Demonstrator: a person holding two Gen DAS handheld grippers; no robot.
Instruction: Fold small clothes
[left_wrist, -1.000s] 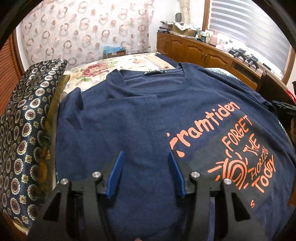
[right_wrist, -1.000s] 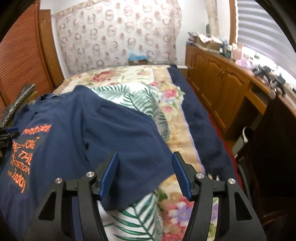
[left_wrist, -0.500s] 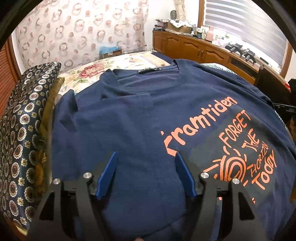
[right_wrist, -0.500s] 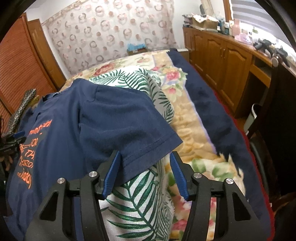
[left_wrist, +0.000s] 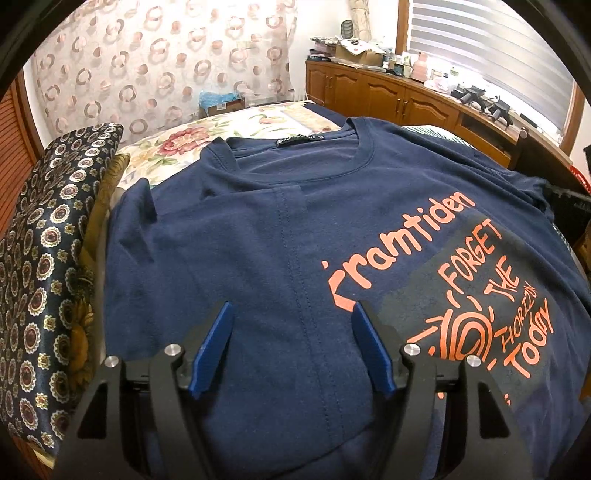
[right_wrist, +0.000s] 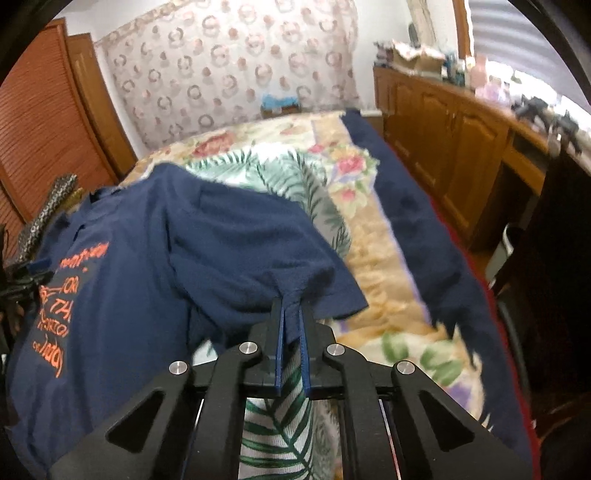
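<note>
A navy T-shirt (left_wrist: 332, 206) with orange lettering lies face up on the bed, its left side folded in over the chest. My left gripper (left_wrist: 291, 306) hovers open just above that folded part near the lower middle, with nothing pinched between its blue fingers. In the right wrist view, the same T-shirt (right_wrist: 129, 240) lies at the left. Its right sleeve (right_wrist: 258, 240) spreads over a palm-leaf cloth. My right gripper (right_wrist: 291, 306) is shut on the sleeve's hem, and the fabric bunches at the fingertips.
A dark patterned cushion (left_wrist: 44, 240) lines the bed's left side. Under the shirt lie a floral bedspread (left_wrist: 177, 144) and a palm-leaf cloth (right_wrist: 288, 177). A navy blanket strip (right_wrist: 417, 221) runs along the bed's right edge. Wooden cabinets (right_wrist: 461, 147) and a dark chair (right_wrist: 554, 258) stand to the right.
My right gripper moved forward onto the sleeve hem and its jaws went from wide open to shut on it. The left gripper's jaws widened a little; it stayed in place.
</note>
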